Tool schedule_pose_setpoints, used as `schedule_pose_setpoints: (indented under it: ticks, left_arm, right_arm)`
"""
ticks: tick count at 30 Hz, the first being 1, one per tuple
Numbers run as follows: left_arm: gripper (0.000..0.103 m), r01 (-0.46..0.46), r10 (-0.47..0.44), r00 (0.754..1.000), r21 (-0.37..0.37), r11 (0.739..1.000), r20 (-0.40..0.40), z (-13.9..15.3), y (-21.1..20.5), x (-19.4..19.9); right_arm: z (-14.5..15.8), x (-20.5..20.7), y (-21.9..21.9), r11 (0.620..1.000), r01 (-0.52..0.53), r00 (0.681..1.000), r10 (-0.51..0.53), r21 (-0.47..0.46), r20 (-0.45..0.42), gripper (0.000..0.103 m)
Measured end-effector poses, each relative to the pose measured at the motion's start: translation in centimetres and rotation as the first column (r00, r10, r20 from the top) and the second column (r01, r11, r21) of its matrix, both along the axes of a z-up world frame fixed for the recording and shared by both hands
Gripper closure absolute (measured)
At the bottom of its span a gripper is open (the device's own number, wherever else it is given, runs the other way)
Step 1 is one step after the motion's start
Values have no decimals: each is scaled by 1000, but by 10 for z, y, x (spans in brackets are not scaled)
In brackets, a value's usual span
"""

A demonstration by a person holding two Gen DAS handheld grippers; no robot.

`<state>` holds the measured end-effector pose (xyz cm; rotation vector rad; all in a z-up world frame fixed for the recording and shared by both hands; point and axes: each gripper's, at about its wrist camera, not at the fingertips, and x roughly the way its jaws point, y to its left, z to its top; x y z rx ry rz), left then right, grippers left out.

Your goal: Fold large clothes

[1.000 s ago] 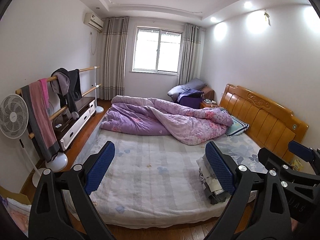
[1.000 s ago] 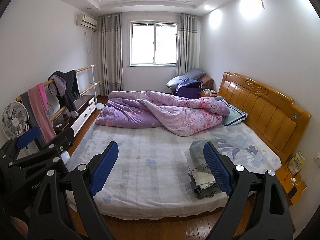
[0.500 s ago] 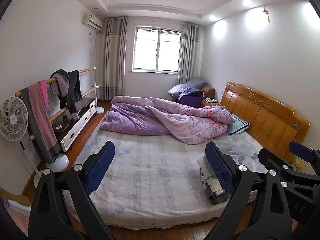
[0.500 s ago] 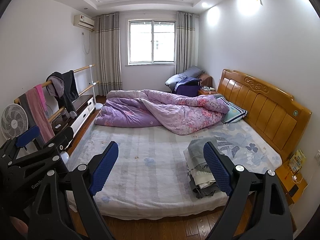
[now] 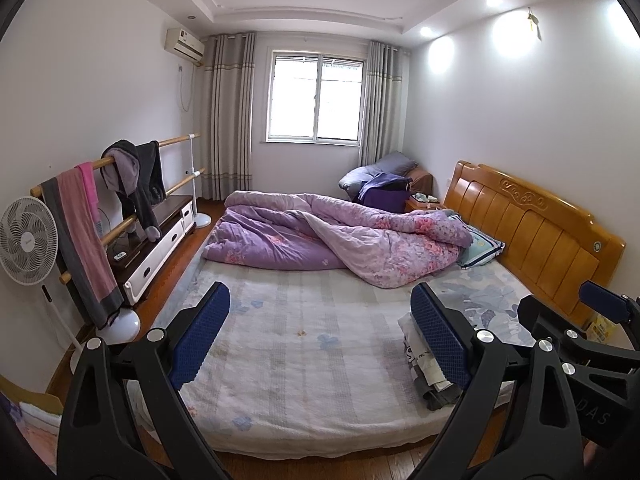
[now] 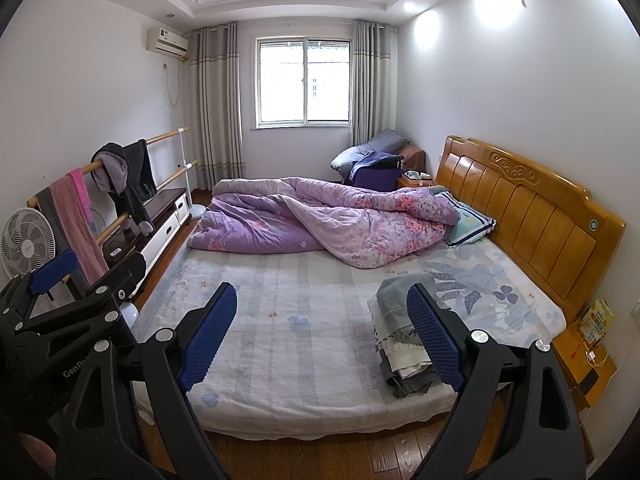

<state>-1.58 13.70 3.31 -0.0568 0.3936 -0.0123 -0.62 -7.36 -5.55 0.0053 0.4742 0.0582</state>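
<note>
So both grippers are hanging off the foot of the bed [image 6: 304,364], nothing picked up; the left gripper [image 5: 320,332] has its jaws spread wide with only mattress showing between the blue pads, and the right gripper [image 6: 322,334] is the same, wide apart and empty. The clothes to fold look like the stack of clothes [image 6: 404,344] near the bed's front edge on the headboard side; it sits just behind the right gripper's right finger in that view, and it's half hidden in the left wrist view.

If I'm guessing the step, it's fetching one garment; I'd take only the top grey layer by an edge, not pinch the whole pile, then drag it onto the bare striped middle of the bed where there's room to spread it flat; keep well short of the purple quilt [image 6: 320,224] bunched at the far side.

Containers: none I can spot; the white TV cabinet [image 5: 160,248] has its drawers closed, contents unknown.
</note>
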Motion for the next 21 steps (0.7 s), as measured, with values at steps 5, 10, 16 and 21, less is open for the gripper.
schedule_pose_setpoints:
  ticks: [5, 10, 16, 21]
  left_arm:
    - [11, 5, -5, 1000, 3, 1000, -5, 0, 8, 6]
    - [11, 6, -6, 1000, 3, 1000, -6, 0, 9, 8]
    - [11, 10, -10, 1000, 4, 1000, -7, -1, 11, 10]
    - [11, 12, -12, 1000, 5, 1000, -9, -1, 11, 11]
  right_arm:
    - [-2, 6, -2, 1000, 2, 1000, -2, 1, -5, 19]
    - [-3, 11, -3, 1000, 4, 1000, -4, 2, -10, 19]
    - [-3, 14, -3, 1000, 3, 1000, -3, 2, -11, 19]
    - [-3, 15, -3, 1000, 3, 1000, -3, 2, -12, 19]
